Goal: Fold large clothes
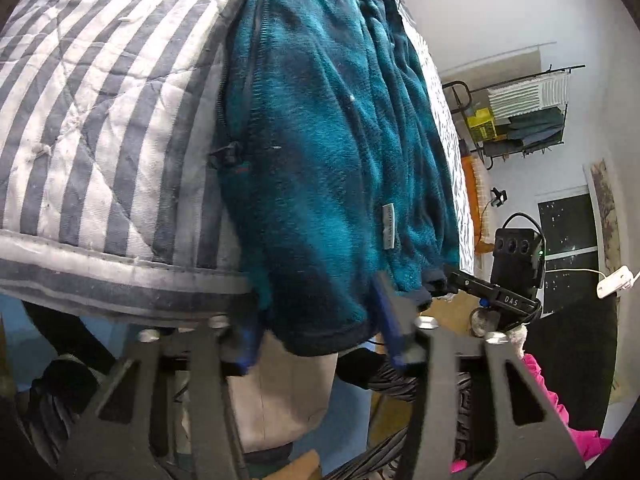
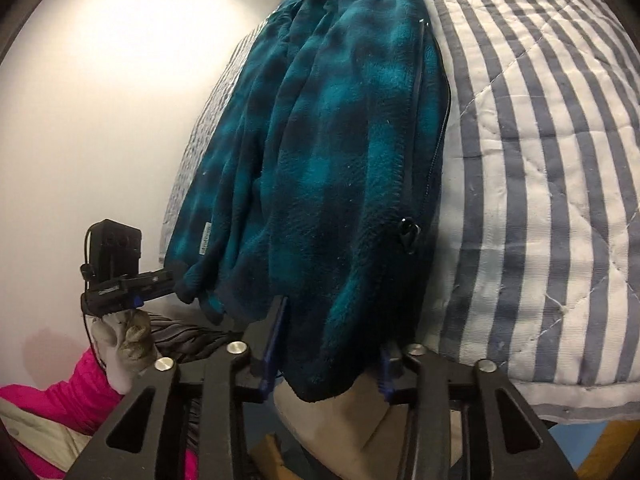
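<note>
Left wrist view: I see my left hand-held gripper [image 1: 320, 328] with its two blue-padded fingers [image 1: 390, 320] partly closed around the bottom hem of one teal-and-dark-blue checked fleece jacket [image 1: 320, 140]. The hem hangs down between the pads; the pads lie against the fabric on both sides, so I read this as a grip on the jacket. The jacket stretches straight ahead of this gripper, lying on one blue-and-white striped quilted bed cover [image 1: 100, 100] that spreads ahead and to its left. One black zip pull [image 1: 228, 154] sits on the jacket's left edge, and one small grey label [image 1: 388, 226] is sewn near the hem.

To the right of this gripper I see my right hand-held gripper, gripping the jacket's other hem corner.

Right wrist view: my right hand-held gripper [image 2: 332, 344] is likewise partly closed, its two blue pads [image 2: 276, 332] touching the hem of the same jacket [image 2: 320, 140], which hangs between them. The striped cover [image 2: 540, 160] lies ahead and to its right. One zip pull [image 2: 408, 234] shows just ahead. To its left, a gloved hand [image 2: 128, 340] holds the other gripper on the hem corner; below it lies one bright pink garment [image 2: 68, 392].
</note>
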A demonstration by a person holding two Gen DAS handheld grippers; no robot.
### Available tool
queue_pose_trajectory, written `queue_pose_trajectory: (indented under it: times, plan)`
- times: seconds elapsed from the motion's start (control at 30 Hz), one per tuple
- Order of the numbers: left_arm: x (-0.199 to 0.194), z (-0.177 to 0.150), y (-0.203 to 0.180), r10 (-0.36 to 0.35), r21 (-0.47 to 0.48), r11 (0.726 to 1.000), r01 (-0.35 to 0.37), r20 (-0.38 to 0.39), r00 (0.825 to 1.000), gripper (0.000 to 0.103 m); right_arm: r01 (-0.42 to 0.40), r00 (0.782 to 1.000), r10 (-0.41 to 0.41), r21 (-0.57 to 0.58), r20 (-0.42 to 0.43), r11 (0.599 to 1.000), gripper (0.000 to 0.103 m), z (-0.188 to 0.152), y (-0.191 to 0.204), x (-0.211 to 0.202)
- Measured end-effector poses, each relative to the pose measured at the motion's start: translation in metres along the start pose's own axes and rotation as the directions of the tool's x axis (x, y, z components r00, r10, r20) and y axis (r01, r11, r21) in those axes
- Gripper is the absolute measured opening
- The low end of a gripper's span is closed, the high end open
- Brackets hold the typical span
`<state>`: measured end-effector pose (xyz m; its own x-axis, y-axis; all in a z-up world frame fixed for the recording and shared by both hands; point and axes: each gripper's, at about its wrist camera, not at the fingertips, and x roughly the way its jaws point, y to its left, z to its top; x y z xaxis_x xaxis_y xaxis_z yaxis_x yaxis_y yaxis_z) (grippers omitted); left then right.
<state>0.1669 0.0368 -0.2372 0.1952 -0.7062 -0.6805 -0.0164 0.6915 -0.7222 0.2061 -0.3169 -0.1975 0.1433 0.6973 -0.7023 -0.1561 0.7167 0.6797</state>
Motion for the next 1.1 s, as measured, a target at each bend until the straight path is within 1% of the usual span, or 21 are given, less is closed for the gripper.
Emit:
queue_pose_trajectory:
  times: [0.03, 0.07, 0.1, 0.17, 0.23, 0.37, 0.47, 0.57, 0.67, 0.8, 0.97, 1.07, 1.1]
  plan:
    - [0.002, 0.003, -0.002, -0.005, 0.000, 1.000, 0.005, 0.001, 1.000, 0.034, -0.003, 1.000, 0.003, 0.001, 0.000, 1.000, 0.027, 0.000, 0.001, 0.000]
    - [0.001, 0.002, -0.002, -0.012, 0.001, 1.000, 0.012, 0.003, 1.000, 0.026, -0.011, 1.000, 0.011, 0.007, 0.001, 1.000, 0.025, -0.001, 0.001, 0.000]
    - [-0.002, 0.002, -0.005, -0.022, 0.009, 1.000, 0.022, 0.009, 1.000, 0.021, -0.016, 1.000, 0.016, 0.011, 0.004, 1.000, 0.022, -0.002, 0.001, -0.003]
    - [-0.008, 0.001, -0.011, -0.038, 0.023, 0.999, 0.037, 0.026, 0.999, 0.019, -0.036, 0.999, 0.035, 0.020, 0.020, 0.999, 0.019, -0.001, -0.001, -0.007]
    - [-0.013, 0.002, -0.018, -0.064, 0.025, 0.998, 0.063, 0.045, 0.997, 0.018, -0.075, 0.996, 0.074, 0.043, 0.043, 0.996, 0.018, -0.001, -0.004, -0.015]
    - [-0.028, 0.005, -0.029, -0.114, 0.021, 0.993, 0.113, 0.080, 0.990, 0.017, -0.180, 0.980, 0.171, 0.083, 0.104, 0.980, 0.018, 0.001, -0.004, -0.032]
    - [-0.035, 0.010, -0.040, -0.130, 0.037, 0.991, 0.127, 0.102, 0.986, 0.017, -0.233, 0.966, 0.219, 0.099, 0.138, 0.967, 0.018, 0.005, -0.001, -0.040]
    - [-0.040, 0.017, -0.052, -0.141, 0.054, 0.989, 0.136, 0.120, 0.983, 0.017, -0.269, 0.954, 0.250, 0.102, 0.165, 0.958, 0.018, 0.014, 0.005, -0.047]
    - [-0.042, 0.027, -0.063, -0.135, 0.066, 0.990, 0.127, 0.136, 0.982, 0.017, -0.277, 0.947, 0.256, 0.091, 0.192, 0.957, 0.017, 0.028, 0.014, -0.056]
    - [-0.049, 0.048, -0.076, -0.134, 0.072, 0.990, 0.123, 0.171, 0.976, 0.017, -0.266, 0.940, 0.238, 0.085, 0.244, 0.960, 0.017, 0.050, 0.024, -0.070]
    - [-0.056, 0.087, -0.089, -0.125, 0.066, 0.991, 0.113, 0.225, 0.966, 0.017, -0.245, 0.931, 0.204, 0.104, 0.303, 0.964, 0.017, 0.085, 0.026, -0.082]
    - [-0.058, 0.108, -0.091, -0.099, 0.056, 0.995, 0.088, 0.255, 0.962, 0.017, -0.219, 0.929, 0.165, 0.135, 0.331, 0.966, 0.017, 0.113, 0.023, -0.082]
    - [-0.057, 0.119, -0.091, -0.084, 0.049, 0.996, 0.074, 0.270, 0.959, 0.017, -0.215, 0.928, 0.156, 0.146, 0.337, 0.966, 0.017, 0.121, 0.023, -0.080]
